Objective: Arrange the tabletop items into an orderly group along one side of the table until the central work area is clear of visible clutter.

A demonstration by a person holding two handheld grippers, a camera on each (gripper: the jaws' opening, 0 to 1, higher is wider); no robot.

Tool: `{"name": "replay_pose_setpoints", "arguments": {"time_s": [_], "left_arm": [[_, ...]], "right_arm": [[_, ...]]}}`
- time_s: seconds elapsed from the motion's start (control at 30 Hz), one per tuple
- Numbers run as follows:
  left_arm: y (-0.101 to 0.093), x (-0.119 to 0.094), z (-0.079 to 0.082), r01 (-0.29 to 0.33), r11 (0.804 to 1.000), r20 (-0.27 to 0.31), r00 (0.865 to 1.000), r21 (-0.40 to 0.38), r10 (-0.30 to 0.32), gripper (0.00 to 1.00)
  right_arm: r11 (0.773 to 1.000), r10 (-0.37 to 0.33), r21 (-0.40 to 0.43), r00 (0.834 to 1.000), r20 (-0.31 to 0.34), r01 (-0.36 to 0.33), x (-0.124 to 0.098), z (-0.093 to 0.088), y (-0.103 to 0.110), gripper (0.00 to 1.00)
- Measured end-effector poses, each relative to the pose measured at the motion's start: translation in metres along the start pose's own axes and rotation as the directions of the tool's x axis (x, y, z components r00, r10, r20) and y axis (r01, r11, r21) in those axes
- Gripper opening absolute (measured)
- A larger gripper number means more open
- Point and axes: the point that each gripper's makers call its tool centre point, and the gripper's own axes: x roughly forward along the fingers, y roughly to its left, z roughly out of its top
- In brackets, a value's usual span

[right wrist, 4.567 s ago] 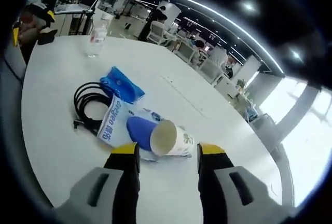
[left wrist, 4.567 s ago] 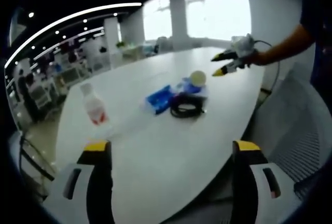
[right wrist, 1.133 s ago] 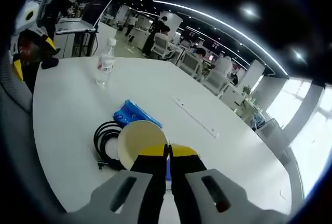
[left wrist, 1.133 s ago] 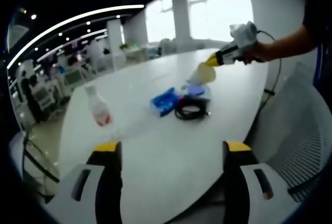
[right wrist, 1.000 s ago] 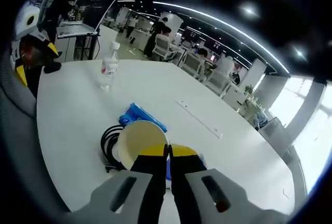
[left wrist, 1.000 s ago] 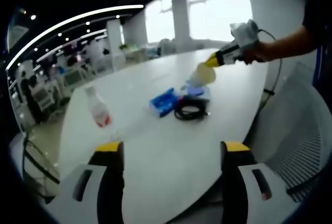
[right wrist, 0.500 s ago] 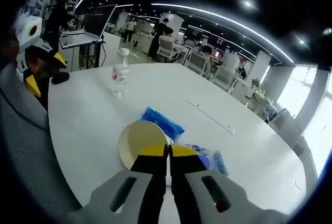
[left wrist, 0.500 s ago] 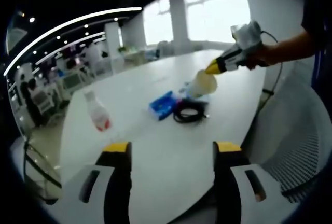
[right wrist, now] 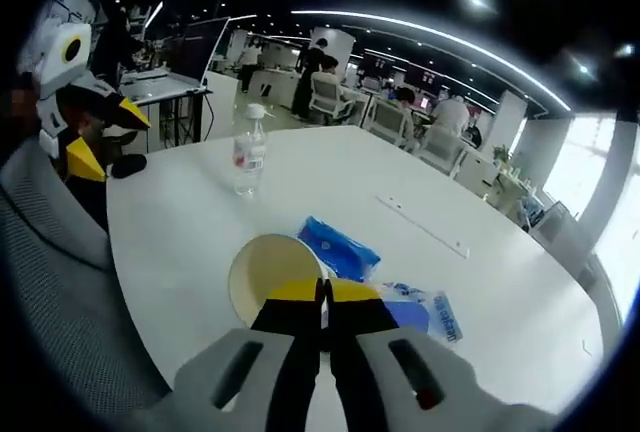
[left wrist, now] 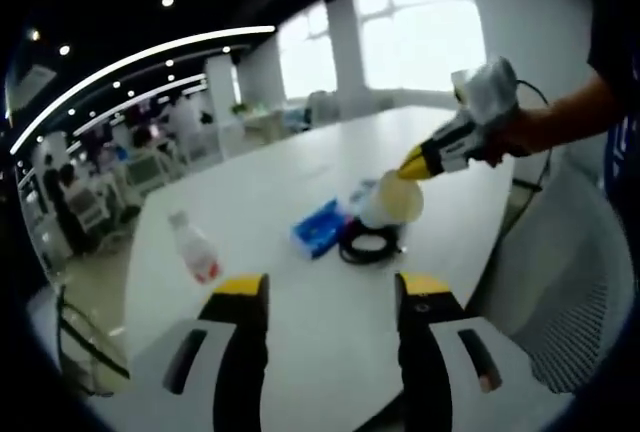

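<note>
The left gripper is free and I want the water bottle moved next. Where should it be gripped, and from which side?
Grip the water bottle at its labelled middle, coming in level from the side. It stands upright and alone on the table, so the open left gripper likely has room to close across the round body.

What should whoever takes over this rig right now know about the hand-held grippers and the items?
Right hand-held gripper: shut on the paper cup rim, cup lifted off the white table.
Left hand-held gripper: open, empty, at the table's near edge.
On the table: water bottle standing apart; blue pouch, black cable coil and blue-white packet clustered mid-table.
Done: cup picked up.
Left: place the cup at one side, then group the rest there.
</note>
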Motion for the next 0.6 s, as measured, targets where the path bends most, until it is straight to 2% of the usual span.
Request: {"name": "replay_pose_setpoints", "arguments": {"time_s": [0.2, 0.6], "left_arm": [[-0.005, 0.006, 0.007, 0.013, 1.0, 0.011, 1.0, 0.009, -0.013, 0.44], [-0.018, 0.019, 0.012, 0.044, 0.999, 0.021, 0.999, -0.008, -0.044, 0.34]], "right_arm": [[1.0, 0.016, 0.017, 1.0, 0.005, -0.016, -0.001, 0.005, 0.011, 0.01], [0.995, 0.087, 0.045, 0.996, 0.01, -0.087, -0.001, 0.014, 0.049, 0.01]]}}
